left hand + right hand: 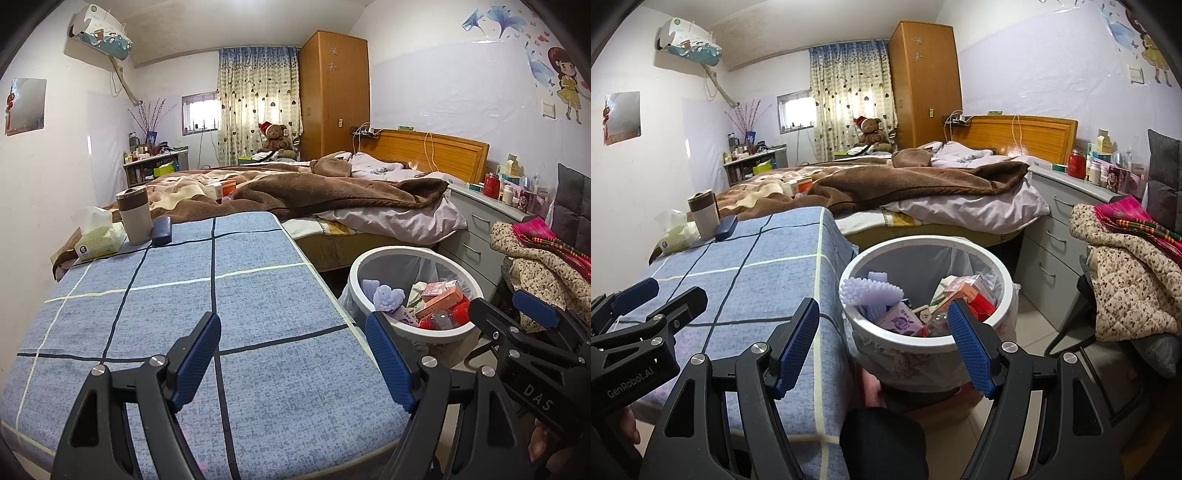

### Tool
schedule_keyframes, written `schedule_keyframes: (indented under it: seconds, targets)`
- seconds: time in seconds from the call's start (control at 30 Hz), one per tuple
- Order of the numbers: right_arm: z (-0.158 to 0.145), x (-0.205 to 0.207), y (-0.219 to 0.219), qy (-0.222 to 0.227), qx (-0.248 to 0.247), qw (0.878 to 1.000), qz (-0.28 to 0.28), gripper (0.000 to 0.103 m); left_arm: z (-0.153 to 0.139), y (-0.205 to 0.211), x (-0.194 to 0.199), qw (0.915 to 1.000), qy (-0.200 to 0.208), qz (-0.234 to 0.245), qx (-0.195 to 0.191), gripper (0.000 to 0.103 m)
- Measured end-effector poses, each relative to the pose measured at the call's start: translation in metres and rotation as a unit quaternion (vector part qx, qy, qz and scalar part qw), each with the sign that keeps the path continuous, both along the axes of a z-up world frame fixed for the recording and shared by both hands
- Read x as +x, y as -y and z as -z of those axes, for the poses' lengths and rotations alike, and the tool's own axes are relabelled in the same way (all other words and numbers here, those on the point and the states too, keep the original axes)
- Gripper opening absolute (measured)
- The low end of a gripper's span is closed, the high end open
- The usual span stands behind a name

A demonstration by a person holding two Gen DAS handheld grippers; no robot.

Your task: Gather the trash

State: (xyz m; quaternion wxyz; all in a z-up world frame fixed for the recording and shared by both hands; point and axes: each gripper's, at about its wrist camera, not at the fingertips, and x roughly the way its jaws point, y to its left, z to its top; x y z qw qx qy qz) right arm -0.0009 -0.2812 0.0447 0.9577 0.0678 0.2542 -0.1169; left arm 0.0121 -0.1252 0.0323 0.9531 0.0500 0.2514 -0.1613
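A white round trash bin [934, 341] with a plastic liner stands on the floor beside the blue checked table [207, 332]. Inside lie a purple toy [866, 291], orange and pink boxes [971, 290] and red items. In the left wrist view the bin [410, 332] sits to the right of the table. My left gripper [291, 336] hovers open over the table's near right part, nothing between its fingers. My right gripper [884, 325] stands open over the gap between table edge and bin, empty. Each gripper shows in the other's view: the right [517, 310], the left [661, 291].
A tissue pack [99, 240], a cup [135, 214] and a dark case [161, 230] stand at the table's far left corner. Behind is an unmade bed [332, 192] with boxes on it. A grey nightstand [1063, 229] and a chair piled with clothes [1130, 266] are at the right.
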Motion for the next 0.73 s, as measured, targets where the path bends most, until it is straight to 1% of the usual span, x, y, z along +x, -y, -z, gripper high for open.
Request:
schedule_keyframes:
  seconds: [0.73]
  targets:
    - [-0.0014,0.0004,-0.0033,-0.001,-0.001,1.000,-0.002,0.074,-0.0010,0.0028,-0.0024,0.9999,0.005,-0.007,0.007,0.082]
